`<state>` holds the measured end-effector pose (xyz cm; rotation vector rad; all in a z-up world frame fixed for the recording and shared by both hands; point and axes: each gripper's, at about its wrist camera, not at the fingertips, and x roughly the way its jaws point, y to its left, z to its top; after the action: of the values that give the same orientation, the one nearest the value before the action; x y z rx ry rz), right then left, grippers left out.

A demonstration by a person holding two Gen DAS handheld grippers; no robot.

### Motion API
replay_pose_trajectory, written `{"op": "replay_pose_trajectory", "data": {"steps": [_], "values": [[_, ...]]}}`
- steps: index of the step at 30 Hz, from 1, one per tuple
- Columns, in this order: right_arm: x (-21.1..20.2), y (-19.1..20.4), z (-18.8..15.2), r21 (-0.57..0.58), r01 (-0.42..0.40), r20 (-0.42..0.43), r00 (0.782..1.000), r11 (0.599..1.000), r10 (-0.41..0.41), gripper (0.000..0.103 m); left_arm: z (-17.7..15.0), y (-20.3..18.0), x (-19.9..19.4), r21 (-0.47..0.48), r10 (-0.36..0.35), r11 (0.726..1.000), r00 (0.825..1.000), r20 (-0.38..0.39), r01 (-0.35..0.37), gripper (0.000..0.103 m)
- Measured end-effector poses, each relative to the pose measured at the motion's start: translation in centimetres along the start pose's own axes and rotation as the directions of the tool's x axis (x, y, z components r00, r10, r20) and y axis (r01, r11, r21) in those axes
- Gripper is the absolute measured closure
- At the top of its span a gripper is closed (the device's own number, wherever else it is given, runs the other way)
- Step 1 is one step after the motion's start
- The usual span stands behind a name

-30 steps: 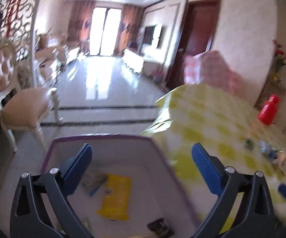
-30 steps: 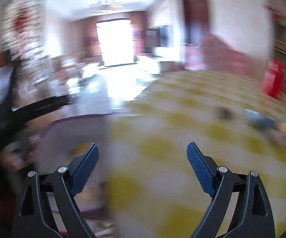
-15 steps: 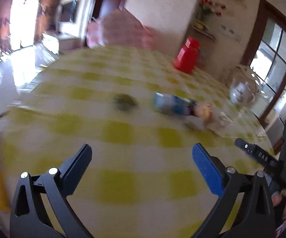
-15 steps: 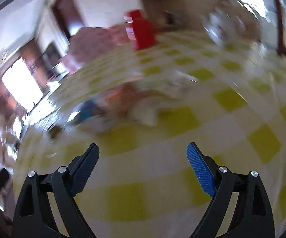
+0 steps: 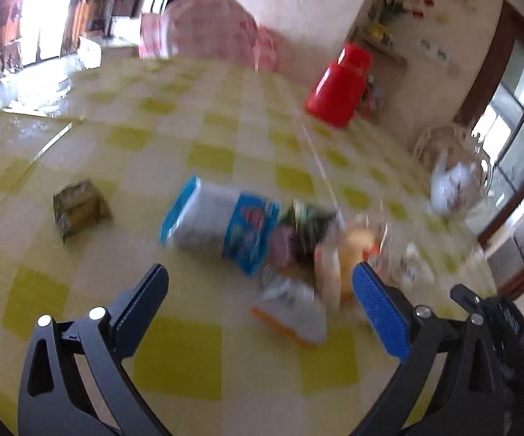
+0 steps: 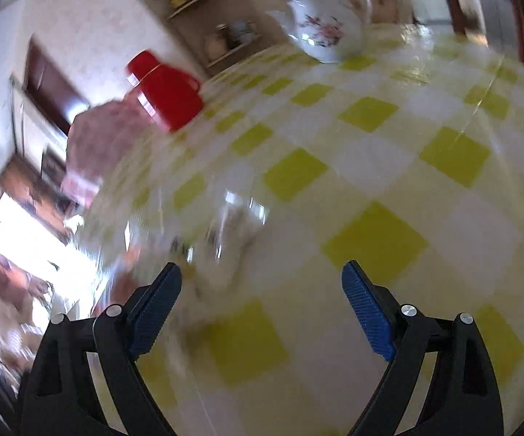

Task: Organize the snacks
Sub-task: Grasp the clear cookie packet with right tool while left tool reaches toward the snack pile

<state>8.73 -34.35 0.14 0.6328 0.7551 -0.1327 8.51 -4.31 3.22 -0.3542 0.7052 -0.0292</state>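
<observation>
Several snack packets lie on the yellow-checked tablecloth (image 5: 174, 356). A blue and white bag (image 5: 222, 221) is at the centre of the left wrist view, with a dark green packet (image 5: 309, 225), an orange packet (image 5: 352, 250) and a white packet with an orange edge (image 5: 291, 312) beside it. A small olive packet (image 5: 78, 209) lies apart to the left. My left gripper (image 5: 258, 290) is open and empty just short of the pile. My right gripper (image 6: 262, 290) is open and empty over the cloth (image 6: 371, 167); blurred clear wrappers (image 6: 232, 225) lie ahead of its left finger.
A red thermos (image 5: 338, 91) stands at the far side, also in the right wrist view (image 6: 167, 91). A white flowered teapot (image 6: 327, 25) stands at the back right, seen too in the left view (image 5: 454, 189). A pink mesh cover (image 5: 207, 29) sits at the far table edge.
Both grippers swung right, away from the purple-rimmed storage box, and moved in over the table. The snack pile is now close in front of the left gripper. Both stayed open.
</observation>
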Motion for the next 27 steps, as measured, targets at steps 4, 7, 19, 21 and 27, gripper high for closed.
{"op": "replay_pose_trajectory", "data": {"steps": [4, 7, 19, 21, 27], "values": [[3.8, 1.4, 1.9, 0.019, 0.048, -0.049, 0.998, 0.999, -0.047, 0.015, 1.0, 0.8, -0.7, -0.007, 0.033, 0.999, 0.996, 0.085, -0.032, 0.002], [5.5, 3.2, 2.5, 0.012, 0.086, -0.037, 0.996, 0.996, -0.085, 0.013, 1.4, 1.7, -1.3, -0.064, 0.039, 0.997, 0.993, 0.108, -0.032, 0.002], [7.5, 7.0, 0.3, -0.334, 0.312, 0.009, 0.944, 0.889, -0.329, 0.056, 1.3, 1.5, -1.0, 0.006, 0.019, 1.000, 0.999, 0.043, -0.019, 0.002], [5.6, 5.2, -0.2, -0.324, 0.213, -0.014, 0.973, 0.922, -0.229, 0.062, 1.3, 1.7, -0.9, 0.010, 0.020, 1.000, 0.999, 0.026, -0.020, 0.002], [0.5, 2.8, -2.4, -0.305, 0.149, -0.008, 0.987, 0.941, -0.159, 0.064, 1.4, 2.1, -1.2, 0.000, -0.052, 0.999, 0.999, -0.010, 0.052, 0.002]]}}
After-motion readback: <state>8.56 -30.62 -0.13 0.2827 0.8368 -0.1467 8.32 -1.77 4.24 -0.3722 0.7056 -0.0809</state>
